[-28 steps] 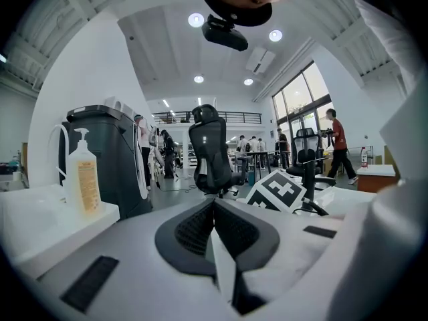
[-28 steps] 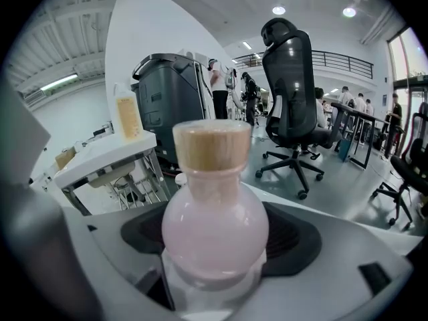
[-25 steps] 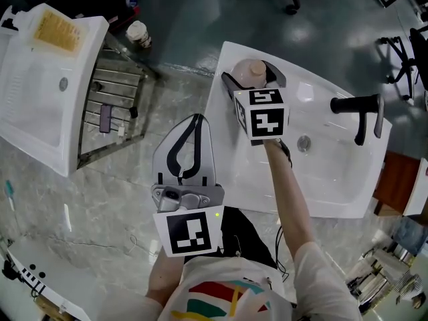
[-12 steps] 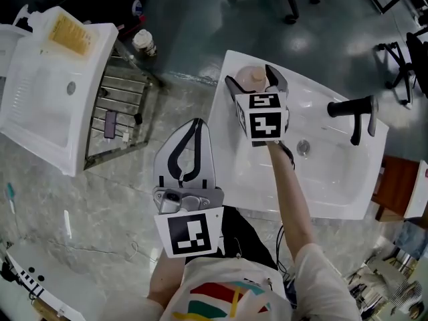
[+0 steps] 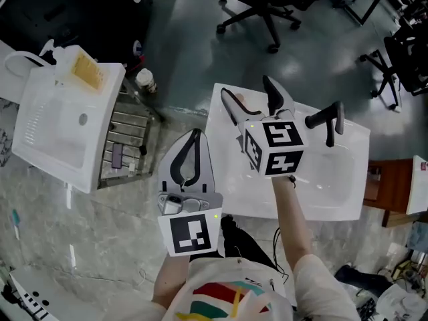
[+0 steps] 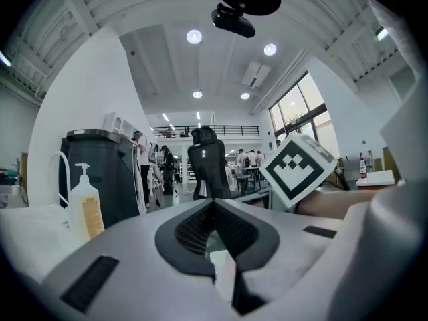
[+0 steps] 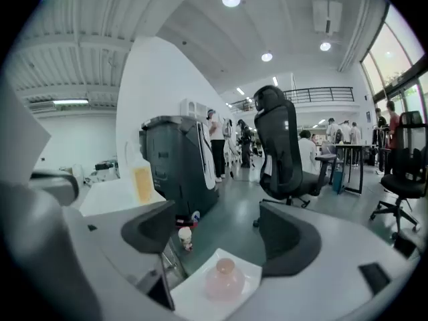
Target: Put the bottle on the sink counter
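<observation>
Grippers, two: left gripper, right gripper
Sinks, two: white sink well left of the left gripper; second sink below the right gripper
Pink bottle, one, ahead of the right gripper
Pump bottle, one
Black tap, one
Office chairs, two: chair, second chair

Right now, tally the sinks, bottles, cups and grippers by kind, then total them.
Sinks: 2, left sink and right sink
Bottles: 2, pink bottle and soap bottle
Cups: 1
Grippers: 2, left gripper and right gripper
Total: 7
</observation>
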### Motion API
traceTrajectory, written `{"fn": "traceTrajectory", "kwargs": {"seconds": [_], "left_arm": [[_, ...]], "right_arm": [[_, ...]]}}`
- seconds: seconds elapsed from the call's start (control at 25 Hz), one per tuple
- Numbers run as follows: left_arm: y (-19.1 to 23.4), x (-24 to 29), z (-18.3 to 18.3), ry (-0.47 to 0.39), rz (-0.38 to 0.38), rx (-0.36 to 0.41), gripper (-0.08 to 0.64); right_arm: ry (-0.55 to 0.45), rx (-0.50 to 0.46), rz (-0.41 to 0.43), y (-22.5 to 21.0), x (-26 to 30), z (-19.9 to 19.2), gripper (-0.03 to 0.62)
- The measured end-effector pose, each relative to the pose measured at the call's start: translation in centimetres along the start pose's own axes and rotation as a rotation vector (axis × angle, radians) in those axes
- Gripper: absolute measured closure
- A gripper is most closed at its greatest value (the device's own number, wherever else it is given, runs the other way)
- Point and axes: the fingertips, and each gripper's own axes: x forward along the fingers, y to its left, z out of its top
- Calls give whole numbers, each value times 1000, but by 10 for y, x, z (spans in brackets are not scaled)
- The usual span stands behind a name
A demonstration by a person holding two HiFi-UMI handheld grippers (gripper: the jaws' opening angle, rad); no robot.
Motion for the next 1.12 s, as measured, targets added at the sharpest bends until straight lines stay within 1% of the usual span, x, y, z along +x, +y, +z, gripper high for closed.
{"fn": "traceTrajectory", "kwargs": {"seconds": [0.12,0.16,0.24,0.36,0.44,0.48,0.6,0.68,0.76,0.84,1.0,1.12], "left_arm": [[-7,1,30,-56,-14,-9,541],[-9,1,39,-74,-23,-9,541],[-15,1,57,-110,-47,0,541],[-27,-4,79,-148,-79,18,541],[-39,-7,94,-169,-103,27,541],[-46,-9,101,-180,-113,29,541],[-64,-18,112,-194,-138,34,541],[-70,-25,115,-185,-153,58,541],[-71,-31,124,-204,-161,61,541],[-72,-36,130,-229,-163,52,541],[-74,-38,134,-254,-175,69,541],[-82,-38,136,-263,-189,76,541]], "right_arm": [[-102,-5,-3,4,-39,46,199],[-139,-13,-20,3,-54,60,229],[-215,-22,-67,0,-84,82,331],[-306,-22,-123,-2,-134,103,461],[-355,-30,-152,-5,-166,112,536],[-373,-34,-164,-6,-180,115,553],[-407,-48,-195,-7,-215,113,572],[-426,-54,-214,-4,-231,108,577],[-435,-64,-227,0,-242,103,578],[-428,-75,-235,4,-247,94,580],[-394,-83,-261,7,-251,74,580],[-373,-76,-262,7,-254,65,580]]}}
